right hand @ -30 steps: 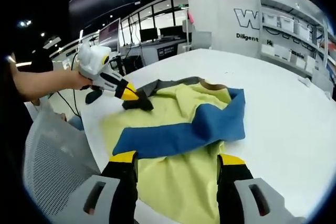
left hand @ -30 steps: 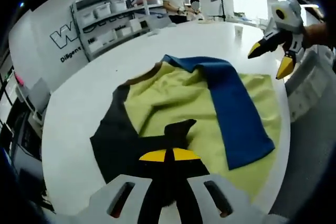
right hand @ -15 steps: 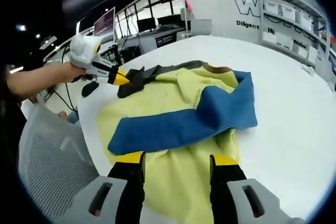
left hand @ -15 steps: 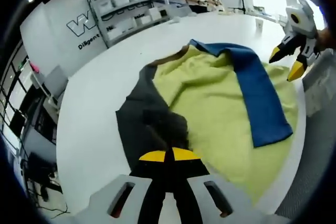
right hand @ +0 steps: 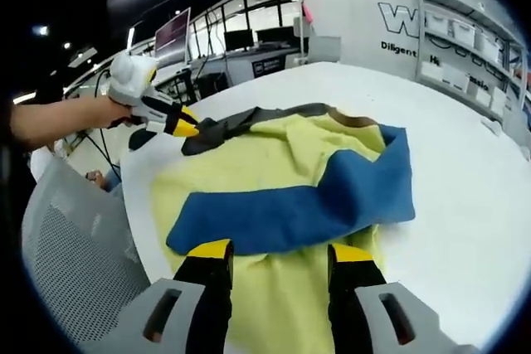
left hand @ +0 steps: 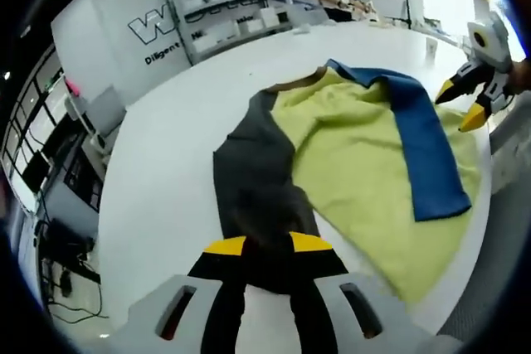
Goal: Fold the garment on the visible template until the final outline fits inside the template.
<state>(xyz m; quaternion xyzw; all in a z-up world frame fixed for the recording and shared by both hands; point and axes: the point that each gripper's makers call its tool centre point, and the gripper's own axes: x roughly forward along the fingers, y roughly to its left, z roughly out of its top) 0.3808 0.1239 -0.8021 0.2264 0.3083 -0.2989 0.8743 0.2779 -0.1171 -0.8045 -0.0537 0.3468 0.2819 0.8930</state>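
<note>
**Garment spread on the white counter, one dark sleeve pinched**

In the left gripper view, the left gripper (left hand: 267, 246) sits lowest in frame, its yellow-tipped jaws closed on the end of the dark grey sleeve (left hand: 253, 180), which runs flat away from them across the white counter (left hand: 158, 172). Just beyond and to the right lies the yellow-green body of the garment (left hand: 357, 155), rumpled, with the blue sleeve (left hand: 423, 143) laid over it, reaching toward the counter's edge. Past the garment's far side the right gripper (left hand: 466, 104) hangs near the counter edge, its jaws spread and nothing between them.

In the right gripper view, that gripper's own jaws rise apart from the bottom, over the near yellow-green edge of the garment (right hand: 241, 172); whether they touch the cloth cannot be told. The blue sleeve (right hand: 315, 205) crosses just beyond them. Farther off, the dark grey sleeve (right hand: 241, 122) stretches to the left gripper (right hand: 189, 130), held by a hand (right hand: 91, 113) at the counter's (right hand: 465, 205) far edge. A grey mesh chair back (right hand: 75, 246) stands beside the counter at left.

Well behind are white shelves with bins (left hand: 224, 6) against a lettered wall, and desks with monitors (right hand: 241, 43).
</note>
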